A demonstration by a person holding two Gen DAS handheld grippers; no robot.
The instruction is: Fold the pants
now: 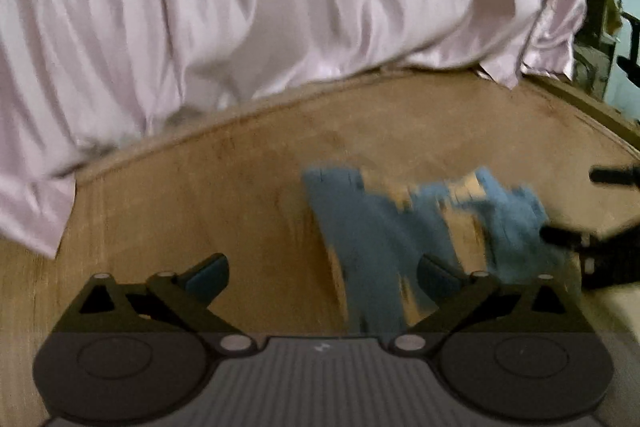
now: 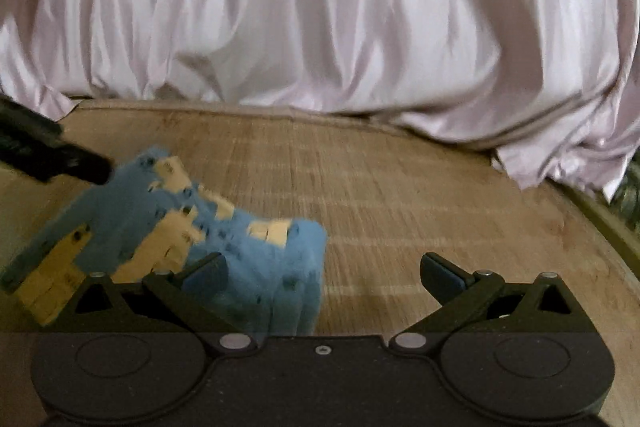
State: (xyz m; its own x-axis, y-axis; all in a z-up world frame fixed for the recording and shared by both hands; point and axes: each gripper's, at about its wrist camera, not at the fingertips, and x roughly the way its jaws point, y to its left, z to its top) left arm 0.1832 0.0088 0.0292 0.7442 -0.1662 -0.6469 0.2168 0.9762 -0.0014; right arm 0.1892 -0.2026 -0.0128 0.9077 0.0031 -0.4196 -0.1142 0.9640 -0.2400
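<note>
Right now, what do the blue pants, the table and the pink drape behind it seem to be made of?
The blue pants look like denim, matte, with ripped holes, though motion blur leaves this open. The table looks like wood or wood veneer: brown, with visible grain lines and a raised rim. The pink drape seems satin-like: it shines along its soft folds.

Pants (image 1: 400, 227) are lying on a table (image 1: 200, 207), ahead of the left gripper's (image 1: 322, 275) right finger. In the right wrist view, they are lying by the right gripper's (image 2: 322, 275) left finger. Drapes (image 2: 320, 7) are hanging beyond the table's far edge.
</note>
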